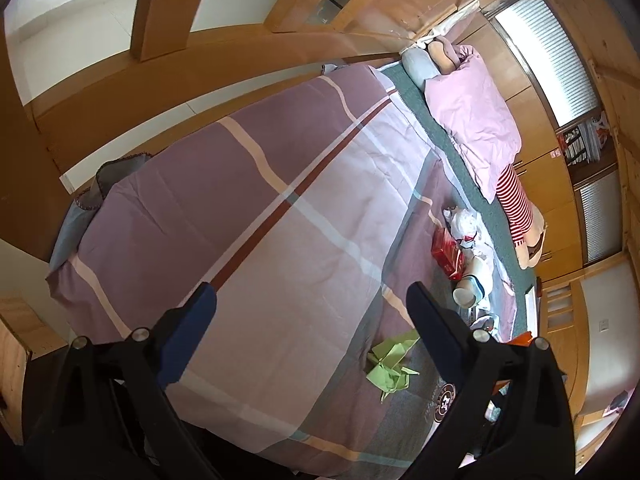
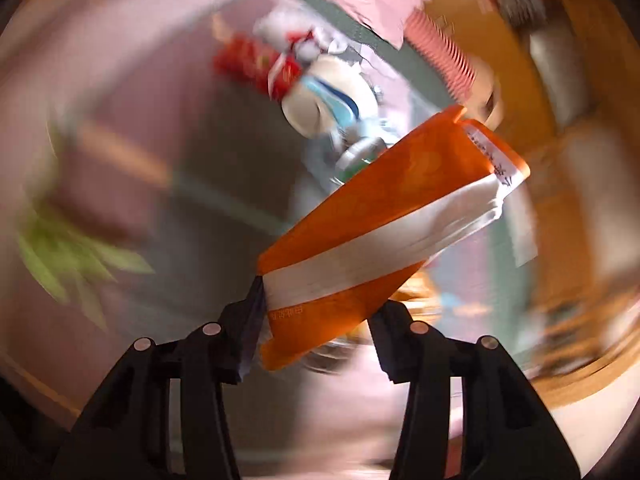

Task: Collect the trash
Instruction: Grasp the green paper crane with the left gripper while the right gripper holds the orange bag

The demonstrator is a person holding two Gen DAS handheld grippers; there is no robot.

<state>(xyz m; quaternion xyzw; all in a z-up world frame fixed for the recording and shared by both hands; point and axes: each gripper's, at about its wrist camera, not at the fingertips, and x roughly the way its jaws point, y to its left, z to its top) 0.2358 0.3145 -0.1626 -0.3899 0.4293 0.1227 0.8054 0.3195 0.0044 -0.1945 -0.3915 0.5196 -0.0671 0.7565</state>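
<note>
Right tongs (image 2: 316,312) tilted down, pinching orange packet (image 2: 384,216)

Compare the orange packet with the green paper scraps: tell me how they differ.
The orange packet is lifted, clamped in the right tool; the green paper scraps lie loose on the bedspread, untouched. The orange packet is one flat, folded piece with a white band; the green paper scraps are crumpled, torn bits in plain green. The left tool stands open and empty above the bedspread. Both look like thin, light litter.
</note>
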